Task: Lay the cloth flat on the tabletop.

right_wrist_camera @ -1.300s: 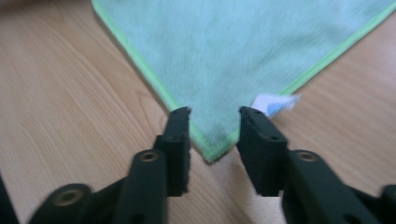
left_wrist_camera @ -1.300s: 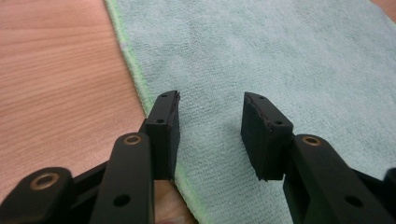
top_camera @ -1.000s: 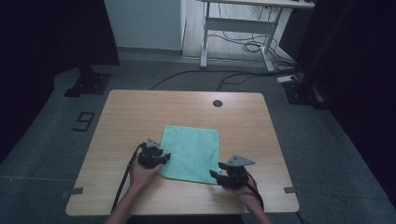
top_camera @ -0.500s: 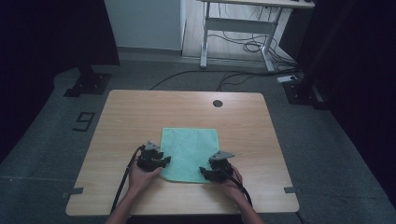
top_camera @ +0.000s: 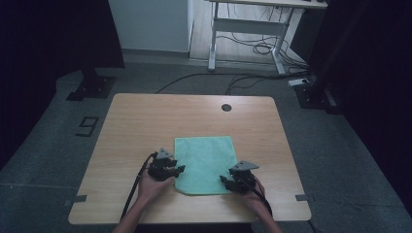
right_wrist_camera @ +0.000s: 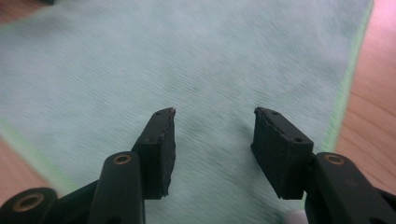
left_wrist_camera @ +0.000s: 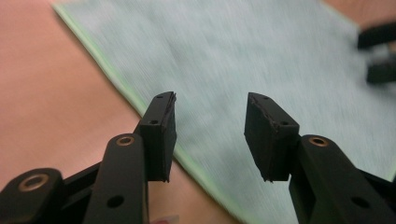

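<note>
A light green cloth (top_camera: 204,162) lies flat on the wooden table (top_camera: 145,121), toward its near edge. My left gripper (top_camera: 180,169) is at the cloth's near left edge, pointing right. In the left gripper view its jaws stand open (left_wrist_camera: 210,100) just over the cloth's (left_wrist_camera: 243,51) hem, gripping nothing. My right gripper (top_camera: 223,179) is at the near right corner, pointing left. Its jaws have just been closing a little and are still open (right_wrist_camera: 214,114) low over the cloth (right_wrist_camera: 187,56). The right gripper's fingertips (left_wrist_camera: 380,51) appear blurred across the cloth in the left gripper view.
A round cable hole (top_camera: 226,107) sits near the table's far edge. Bare wood surrounds the cloth on all sides. Beyond the table are a white desk frame (top_camera: 245,29), floor cables (top_camera: 209,82) and dark stand bases (top_camera: 92,87).
The right gripper slid left over the cloth's near right corner, then drew back to the right. The left gripper has hardly moved. The cloth lies as before.
</note>
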Action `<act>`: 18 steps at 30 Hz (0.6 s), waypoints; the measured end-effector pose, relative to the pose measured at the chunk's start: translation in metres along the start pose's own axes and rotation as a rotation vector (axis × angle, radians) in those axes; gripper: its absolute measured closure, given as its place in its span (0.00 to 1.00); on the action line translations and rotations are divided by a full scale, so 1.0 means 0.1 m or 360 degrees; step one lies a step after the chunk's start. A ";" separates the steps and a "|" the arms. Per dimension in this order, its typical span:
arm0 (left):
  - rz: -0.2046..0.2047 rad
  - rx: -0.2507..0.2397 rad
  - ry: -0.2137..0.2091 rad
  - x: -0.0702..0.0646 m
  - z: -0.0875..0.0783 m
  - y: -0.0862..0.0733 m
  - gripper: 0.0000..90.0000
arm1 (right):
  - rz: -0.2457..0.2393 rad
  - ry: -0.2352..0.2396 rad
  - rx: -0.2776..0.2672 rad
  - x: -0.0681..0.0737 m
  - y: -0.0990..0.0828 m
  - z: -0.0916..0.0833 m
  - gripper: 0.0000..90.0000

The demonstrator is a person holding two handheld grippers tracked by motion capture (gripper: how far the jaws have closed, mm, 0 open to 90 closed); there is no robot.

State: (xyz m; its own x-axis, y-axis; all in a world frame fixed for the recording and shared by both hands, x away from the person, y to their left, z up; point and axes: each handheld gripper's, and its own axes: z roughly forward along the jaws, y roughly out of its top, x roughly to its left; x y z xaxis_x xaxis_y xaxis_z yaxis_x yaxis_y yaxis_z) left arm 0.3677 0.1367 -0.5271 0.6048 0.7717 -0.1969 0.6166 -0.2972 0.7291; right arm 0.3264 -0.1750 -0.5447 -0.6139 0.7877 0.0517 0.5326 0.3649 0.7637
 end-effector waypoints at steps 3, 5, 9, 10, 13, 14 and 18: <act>-0.0003 0.0038 0.0010 0.10 0.12 0.14 0.60 | -0.0064 0.0080 -0.0066 0.20 0.10 -0.02 0.58; -0.0022 0.0069 0.0016 0.16 0.21 0.20 0.60 | -0.0117 0.0168 -0.0082 0.39 0.19 0.01 0.59; -0.0040 0.0099 0.0044 0.23 0.34 0.24 0.61 | -0.0193 0.0373 -0.0079 0.74 0.35 0.14 0.59; -0.0038 0.0101 0.0051 0.24 0.36 0.25 0.61 | -0.0221 0.0402 -0.0067 0.82 0.37 0.18 0.58; -0.0059 0.0087 0.0047 0.27 0.39 0.24 0.61 | -0.0288 0.0444 -0.0016 1.01 0.41 0.33 0.56; -0.0061 0.0085 0.0047 0.28 0.39 0.24 0.61 | -0.0308 0.0442 0.0006 1.05 0.41 0.38 0.57; -0.0028 0.0093 0.0075 0.26 0.39 0.24 0.63 | -0.0356 0.0429 0.0095 1.12 0.37 0.53 0.79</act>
State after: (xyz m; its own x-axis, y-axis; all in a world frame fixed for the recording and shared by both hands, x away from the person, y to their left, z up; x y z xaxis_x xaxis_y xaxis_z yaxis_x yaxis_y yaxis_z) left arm 0.4185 0.1276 -0.5404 0.5701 0.8022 -0.1775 0.6562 -0.3147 0.6858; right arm 0.3086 -0.0470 -0.5450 -0.8468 0.5284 0.0613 0.3955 0.5483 0.7369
